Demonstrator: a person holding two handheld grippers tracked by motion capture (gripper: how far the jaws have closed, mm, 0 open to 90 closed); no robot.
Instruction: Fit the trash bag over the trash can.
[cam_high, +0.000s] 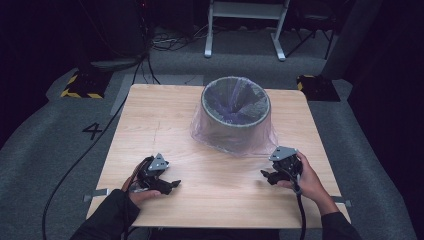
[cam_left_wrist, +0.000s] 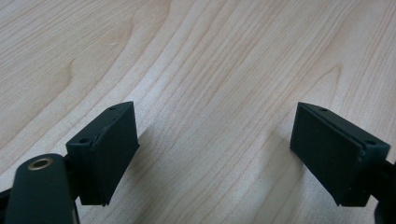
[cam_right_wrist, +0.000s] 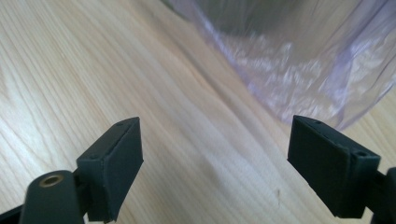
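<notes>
1. A small waste bin (cam_high: 236, 114) stands on the far half of the wooden worktop (cam_high: 150, 125), lined with a thin translucent purple bin bag (cam_high: 210, 134). The bag's mouth is folded over the rim and its skirt hangs down the outside, spreading onto the wood around the base.

2. The left gripper (cam_high: 169, 186) sits low over the near left part of the worktop, well apart from the bin. In the left gripper view its jaws stand wide apart with nothing but bare wood grain between them.

3. The right gripper (cam_high: 266, 176) is near the front right of the bin, just beside the trailing edge of the bag. In the right gripper view its jaws are also spread wide and empty, and the crinkled plastic skirt (cam_right_wrist: 299, 70) lies just ahead of them, a little toward the right jaw.

4. To my eye the work is at the approach step: nothing is gripped yet, and the right hand seems to be lining up on the loose hem of the bag.

5. The next move, as I judge it, calls for easing the right gripper forward until the film sits between the pads, then closing gently. The plastic is thin and slippery, so a shallow bite may slide off.

6. The left gripper will likely need to come across, to steady the bin or take the bag's other side.
</notes>
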